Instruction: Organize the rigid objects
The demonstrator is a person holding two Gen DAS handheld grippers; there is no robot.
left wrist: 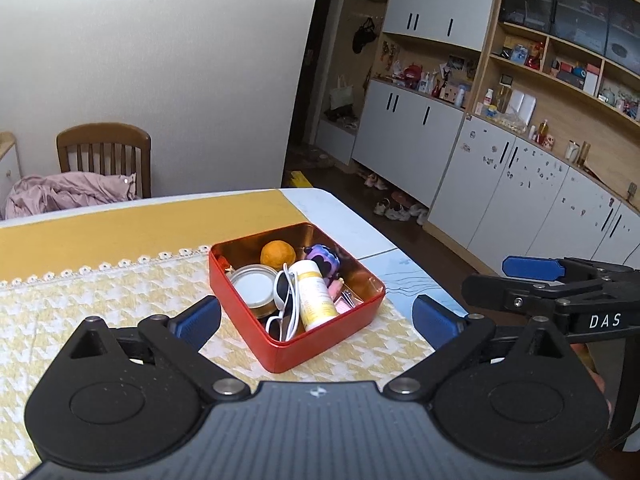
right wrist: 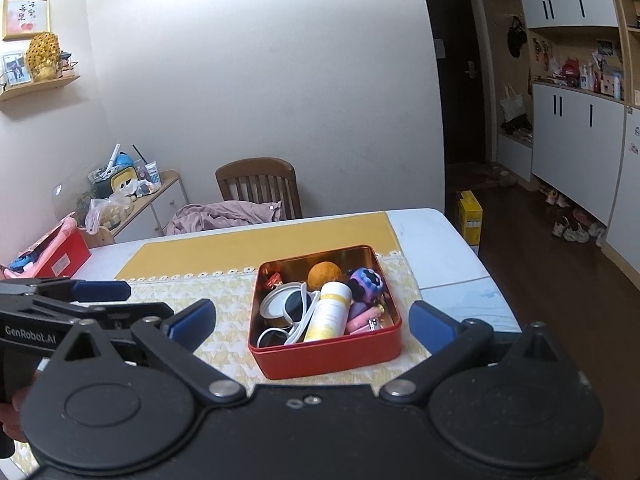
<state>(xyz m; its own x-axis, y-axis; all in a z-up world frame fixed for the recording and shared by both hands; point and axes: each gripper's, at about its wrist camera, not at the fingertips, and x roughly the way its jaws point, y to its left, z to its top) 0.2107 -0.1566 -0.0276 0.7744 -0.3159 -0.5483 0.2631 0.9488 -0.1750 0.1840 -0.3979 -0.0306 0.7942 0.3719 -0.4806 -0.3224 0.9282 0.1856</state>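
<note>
A red square tin (left wrist: 320,346) (right wrist: 328,352) sits on the houndstooth runner and holds an orange ball (left wrist: 277,255), a purple toy (left wrist: 323,261), a white and yellow bottle (left wrist: 316,300), white sunglasses (left wrist: 285,306), a round lidded can (left wrist: 254,286) and small pink items (right wrist: 362,320). My left gripper (left wrist: 316,308) hangs open a little short of the tin, nothing between its pads. Beside it, my right gripper (right wrist: 312,314) is also wide open and empty. One of the right gripper's blue pads (left wrist: 532,268) shows at the right of the left wrist view.
The table (right wrist: 440,240) carries a yellow cloth (left wrist: 140,232) under the runner; its right edge drops to dark floor. A wooden chair (right wrist: 258,184) with a pink garment stands behind. A red box (right wrist: 60,256) sits at far left. White cabinets (left wrist: 500,200) line the right.
</note>
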